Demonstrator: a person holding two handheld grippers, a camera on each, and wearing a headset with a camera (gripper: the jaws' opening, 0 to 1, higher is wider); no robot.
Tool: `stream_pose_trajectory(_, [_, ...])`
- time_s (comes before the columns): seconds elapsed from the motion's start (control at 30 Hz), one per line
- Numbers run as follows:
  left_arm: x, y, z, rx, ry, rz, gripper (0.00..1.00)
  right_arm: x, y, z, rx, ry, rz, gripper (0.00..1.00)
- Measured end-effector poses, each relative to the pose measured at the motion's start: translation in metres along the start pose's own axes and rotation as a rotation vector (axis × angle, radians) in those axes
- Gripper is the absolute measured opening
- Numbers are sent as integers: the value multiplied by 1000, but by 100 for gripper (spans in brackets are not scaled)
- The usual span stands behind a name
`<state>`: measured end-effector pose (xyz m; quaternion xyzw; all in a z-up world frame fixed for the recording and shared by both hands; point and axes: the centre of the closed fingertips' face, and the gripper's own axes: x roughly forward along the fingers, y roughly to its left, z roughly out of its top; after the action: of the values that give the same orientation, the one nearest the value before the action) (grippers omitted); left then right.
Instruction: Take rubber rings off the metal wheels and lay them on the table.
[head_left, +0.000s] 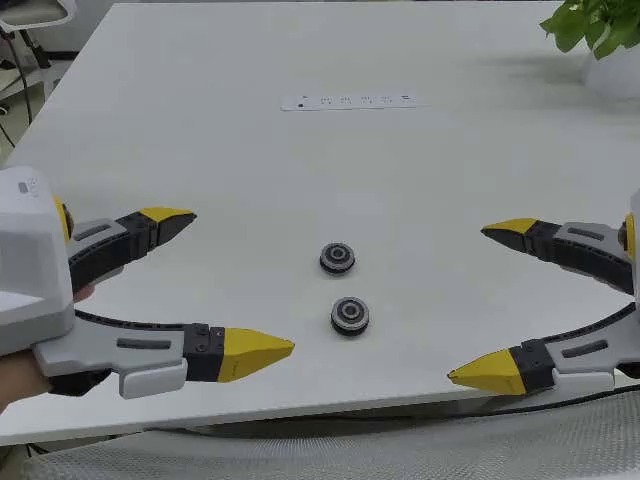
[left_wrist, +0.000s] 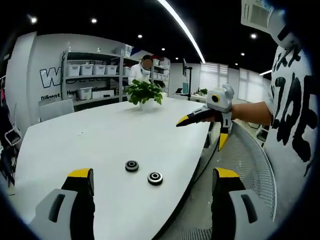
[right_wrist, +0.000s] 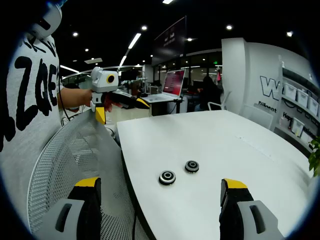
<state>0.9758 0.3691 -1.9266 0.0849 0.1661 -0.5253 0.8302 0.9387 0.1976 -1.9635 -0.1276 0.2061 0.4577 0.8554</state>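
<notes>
Grey-white desk (head_left: 250, 150) carries two small metal wheels, both lying flat close to the front edge and about midway along it. The near wheel (head_left: 350, 315) sits closest to that edge. The far wheel (head_left: 337, 257) lies just behind it and a shade toward the left edge; the two are near each other but not touching. Each shows a dark outer band around a paler metal centre, so the rubber rings look to be on the wheels.

The left gripper (head_left: 240, 280) hangs over the front left part of the desk, its yellow-tipped jaws spread wide with nothing between them. The right gripper (head_left: 467, 303) faces it from the front right part, jaws likewise parted wide and bare. Both wheels lie between the two grippers, well apart from every jaw tip.

In the left gripper view the same pair of wheels lies ahead between that gripper's own jaws, with the right gripper held out past the desk's front edge. The right gripper view has them ahead too.

A white power strip (head_left: 348, 101) lies flat toward the far edge, near its middle. A green potted plant (head_left: 600, 25) stands at the far right corner.
</notes>
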Motion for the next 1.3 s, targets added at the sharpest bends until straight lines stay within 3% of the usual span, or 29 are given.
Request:
stream_pose_trajectory(0.63, [20, 1, 5, 24, -5, -100, 99, -1, -8, -5, 30, 10, -67, 99])
stream_pose_trajectory(1.3, [8, 3, 0, 21, 4, -67, 99, 4, -11, -1, 15, 1, -55, 99])
